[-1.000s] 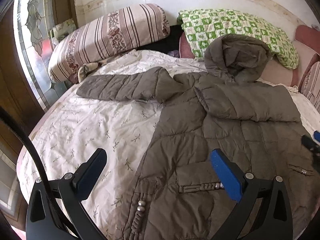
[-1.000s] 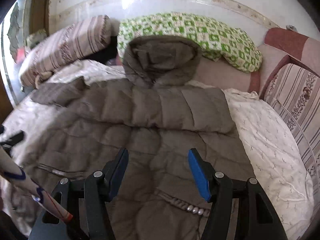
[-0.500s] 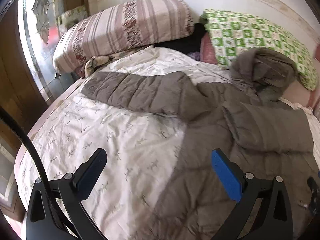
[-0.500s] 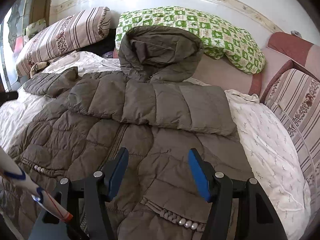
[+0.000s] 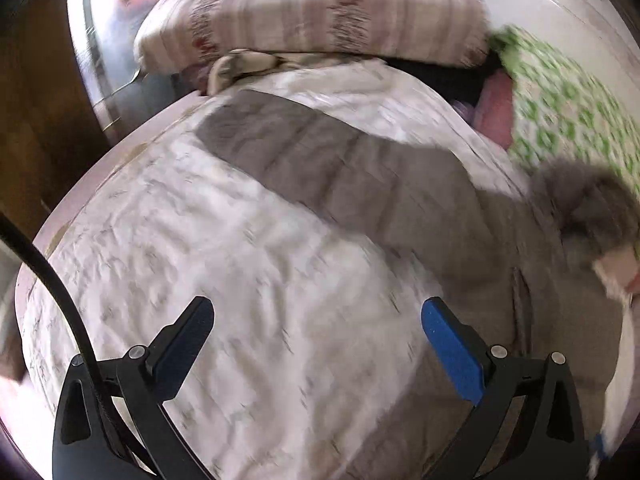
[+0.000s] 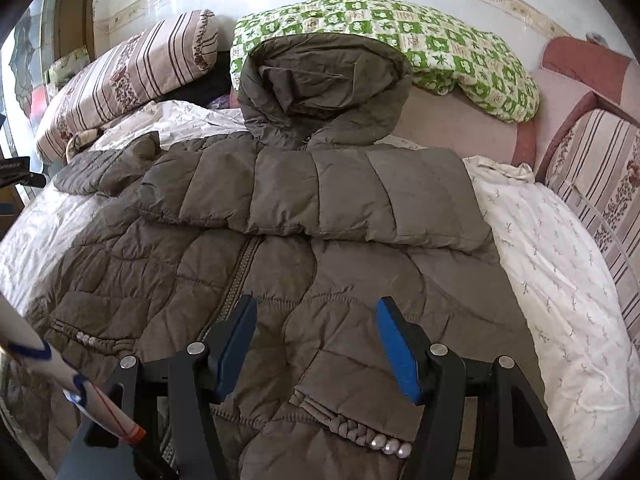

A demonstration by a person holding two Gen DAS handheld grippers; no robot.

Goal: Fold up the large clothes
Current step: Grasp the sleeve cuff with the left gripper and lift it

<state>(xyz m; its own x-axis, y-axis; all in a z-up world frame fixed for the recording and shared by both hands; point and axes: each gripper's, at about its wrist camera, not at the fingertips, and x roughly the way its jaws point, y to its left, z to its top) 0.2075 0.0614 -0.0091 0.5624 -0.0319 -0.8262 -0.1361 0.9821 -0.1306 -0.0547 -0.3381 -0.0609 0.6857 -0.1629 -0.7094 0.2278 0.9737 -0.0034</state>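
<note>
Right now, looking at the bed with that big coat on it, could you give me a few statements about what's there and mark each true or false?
1. The coat lies spread on the bedsheet. True.
2. One sleeve is folded across the chest. True.
3. The right gripper is clamping the coat. False: its jaws stand open above it, holding nothing.
4. The hood is tucked under the coat. False: it lies up against the green pillow.
5. The other sleeve still stretches out sideways. True.
</note>
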